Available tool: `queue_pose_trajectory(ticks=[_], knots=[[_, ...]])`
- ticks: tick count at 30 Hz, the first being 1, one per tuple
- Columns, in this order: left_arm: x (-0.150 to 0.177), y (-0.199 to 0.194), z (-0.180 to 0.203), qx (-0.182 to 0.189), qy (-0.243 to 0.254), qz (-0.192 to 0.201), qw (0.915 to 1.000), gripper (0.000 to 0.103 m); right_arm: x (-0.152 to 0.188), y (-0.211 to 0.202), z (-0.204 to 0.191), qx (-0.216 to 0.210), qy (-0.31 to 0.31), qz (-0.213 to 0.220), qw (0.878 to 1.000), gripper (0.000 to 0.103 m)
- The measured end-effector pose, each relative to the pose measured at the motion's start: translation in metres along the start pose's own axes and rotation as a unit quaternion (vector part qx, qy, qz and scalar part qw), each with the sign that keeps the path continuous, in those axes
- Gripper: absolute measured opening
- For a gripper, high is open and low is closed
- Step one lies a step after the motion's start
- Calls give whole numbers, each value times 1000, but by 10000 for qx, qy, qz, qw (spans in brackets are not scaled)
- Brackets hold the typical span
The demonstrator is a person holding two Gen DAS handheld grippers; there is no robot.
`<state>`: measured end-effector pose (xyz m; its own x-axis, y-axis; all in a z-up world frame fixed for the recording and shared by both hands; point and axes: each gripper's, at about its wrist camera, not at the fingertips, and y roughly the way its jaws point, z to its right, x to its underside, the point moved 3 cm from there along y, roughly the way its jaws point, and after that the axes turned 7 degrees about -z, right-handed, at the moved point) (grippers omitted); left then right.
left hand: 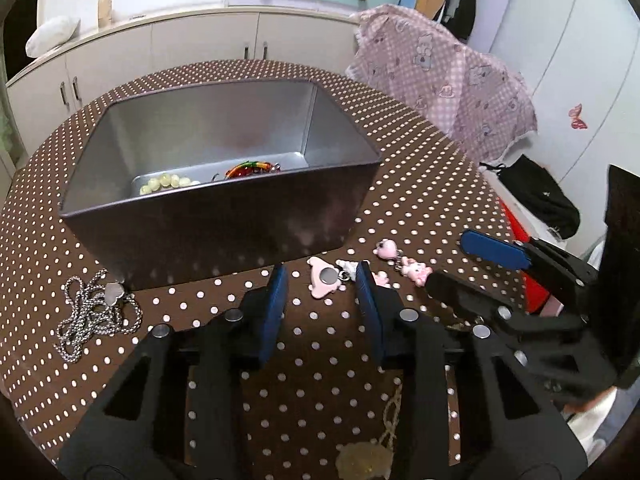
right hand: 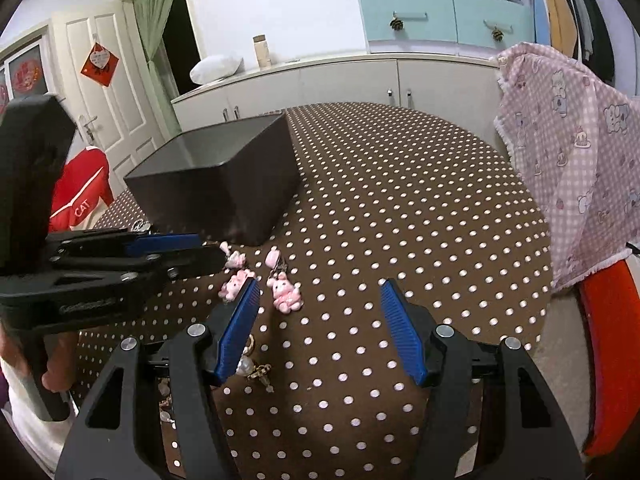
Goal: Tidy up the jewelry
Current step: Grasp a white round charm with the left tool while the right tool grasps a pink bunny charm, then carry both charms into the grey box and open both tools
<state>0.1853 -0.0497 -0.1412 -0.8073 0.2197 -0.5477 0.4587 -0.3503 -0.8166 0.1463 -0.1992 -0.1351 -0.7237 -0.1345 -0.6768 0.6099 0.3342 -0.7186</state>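
Observation:
A dark metal box (left hand: 224,220) stands on the polka-dot table (left hand: 280,380); inside lie a pale bead bracelet (left hand: 168,183) and a red-orange bracelet (left hand: 250,169). My left gripper (left hand: 322,280) is open and empty, just short of a pink charm (left hand: 325,282) with a silver disc. More pink charms (left hand: 414,270) lie to its right. A silver chain with a heart pendant (left hand: 98,312) lies left. My right gripper (right hand: 318,292) is open and empty, near pink bunny charms (right hand: 285,292). A pearl earring (right hand: 250,368) lies under its left finger. The box also shows in the right wrist view (right hand: 224,184).
A pink checked cloth (right hand: 572,152) hangs over a chair at the table's right. A pale yellowish ornament on a cord (left hand: 362,460) lies near the table's front edge. White cabinets (left hand: 200,44) stand behind. The left gripper (right hand: 192,252) reaches in from the left in the right wrist view.

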Motion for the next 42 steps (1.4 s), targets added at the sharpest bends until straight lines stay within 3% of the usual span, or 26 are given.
queue_pose_trajectory(ticks=[4,7,14,25,42], knots=[[1,4,2,-90,51,5,9999,32,3,3,-6,62,-187,36,9998,57],[1,5,3,-224,79,-13,9997,22,3,6,-11,106,-317,72,9994,43],[2,0,-6,47,-84,-39,9999,22,3,9,-16,56,-597,121,9981,14],[5,-8,-11,103,-93,-2,9999,22,-1,7,-11,-263,-307,98,9991,14],[6,-26,-10,170,-47,210,9996,22,-18,-8,-15,-218,-253,356,9988,14]])
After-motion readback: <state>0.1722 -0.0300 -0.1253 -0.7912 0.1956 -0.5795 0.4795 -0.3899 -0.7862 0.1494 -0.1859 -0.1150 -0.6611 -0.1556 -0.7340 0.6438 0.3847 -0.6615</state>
